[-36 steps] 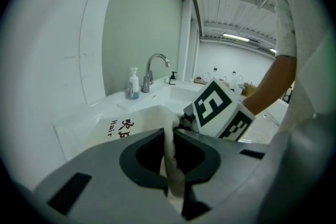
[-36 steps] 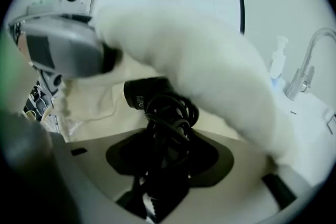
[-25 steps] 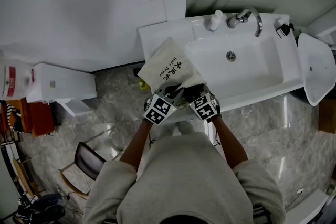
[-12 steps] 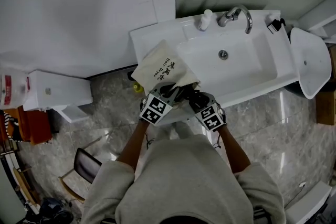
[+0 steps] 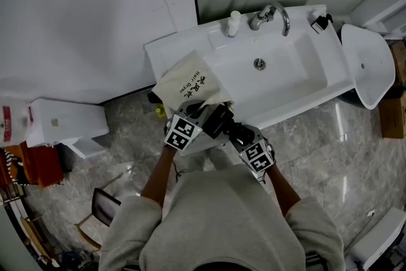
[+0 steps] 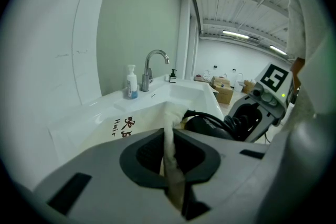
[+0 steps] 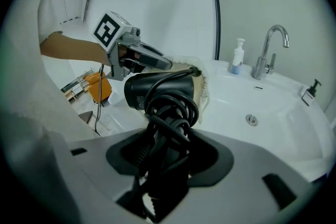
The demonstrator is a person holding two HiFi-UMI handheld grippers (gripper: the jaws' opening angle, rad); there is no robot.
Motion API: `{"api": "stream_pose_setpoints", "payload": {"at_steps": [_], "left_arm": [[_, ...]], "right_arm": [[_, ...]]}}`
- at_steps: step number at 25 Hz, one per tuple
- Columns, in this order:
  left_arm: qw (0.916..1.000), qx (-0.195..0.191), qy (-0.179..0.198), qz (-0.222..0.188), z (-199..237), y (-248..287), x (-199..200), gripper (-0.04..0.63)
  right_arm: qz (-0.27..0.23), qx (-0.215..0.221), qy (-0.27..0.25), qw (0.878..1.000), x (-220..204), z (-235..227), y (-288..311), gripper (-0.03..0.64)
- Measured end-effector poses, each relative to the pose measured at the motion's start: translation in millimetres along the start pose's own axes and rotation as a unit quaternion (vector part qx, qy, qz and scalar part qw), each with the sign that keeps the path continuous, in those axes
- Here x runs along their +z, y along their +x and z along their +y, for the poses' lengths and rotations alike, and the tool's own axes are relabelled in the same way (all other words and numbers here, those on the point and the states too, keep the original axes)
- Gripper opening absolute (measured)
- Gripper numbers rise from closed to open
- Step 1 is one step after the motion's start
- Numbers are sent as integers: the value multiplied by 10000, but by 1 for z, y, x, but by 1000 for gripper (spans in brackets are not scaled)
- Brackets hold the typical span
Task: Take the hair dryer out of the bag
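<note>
A cream cloth bag (image 5: 189,82) with dark lettering lies on the left end of the white sink counter (image 5: 166,51). My left gripper (image 5: 198,116) is shut on the bag's open edge; in the left gripper view a strip of the bag (image 6: 169,136) is pinched between the jaws of the left gripper (image 6: 171,168). My right gripper (image 5: 232,129) is shut on the black hair dryer (image 5: 217,119). In the right gripper view the hair dryer (image 7: 160,92), its cord wound round the handle, sits in the right gripper (image 7: 165,165), just outside the bag's mouth (image 7: 203,83).
The basin (image 5: 279,70) with a chrome tap (image 5: 269,12) and a soap bottle (image 5: 234,23) lies right of the bag. A white toilet (image 5: 365,66) stands at the far right, a white box (image 5: 60,124) on the marble floor at the left.
My right gripper has drawn back toward me with the hair dryer, pulling it out of the bag's mouth. The left gripper keeps its hold on the bag's edge.
</note>
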State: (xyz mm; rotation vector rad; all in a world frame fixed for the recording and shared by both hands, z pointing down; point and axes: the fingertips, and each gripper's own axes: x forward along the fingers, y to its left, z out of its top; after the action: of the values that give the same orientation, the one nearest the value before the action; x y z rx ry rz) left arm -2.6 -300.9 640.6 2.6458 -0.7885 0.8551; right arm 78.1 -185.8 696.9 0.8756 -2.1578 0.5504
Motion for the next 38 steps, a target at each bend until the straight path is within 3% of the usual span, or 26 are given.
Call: {"api": "stream_pose_setpoints", "payload": {"at_steps": [7,19,34,38], "left_arm": [[9998,84,-158,31,5,9,-1,29],[9999,-23,-149,68,2,13,-4,29],[9991,-210,-323,-166,0,2,9,32],[9987,-326,-330,-233,-2,-4,14,89]], "right_arm": [[-170,204,-40,9996,2,15,-25,207],[-553,-66,290,9980,17,0,-57,207],[-1613,-402,331,9855,119,-48,-53,207],[-1840,-423,375,9813,142,-59,-48,207]]}}
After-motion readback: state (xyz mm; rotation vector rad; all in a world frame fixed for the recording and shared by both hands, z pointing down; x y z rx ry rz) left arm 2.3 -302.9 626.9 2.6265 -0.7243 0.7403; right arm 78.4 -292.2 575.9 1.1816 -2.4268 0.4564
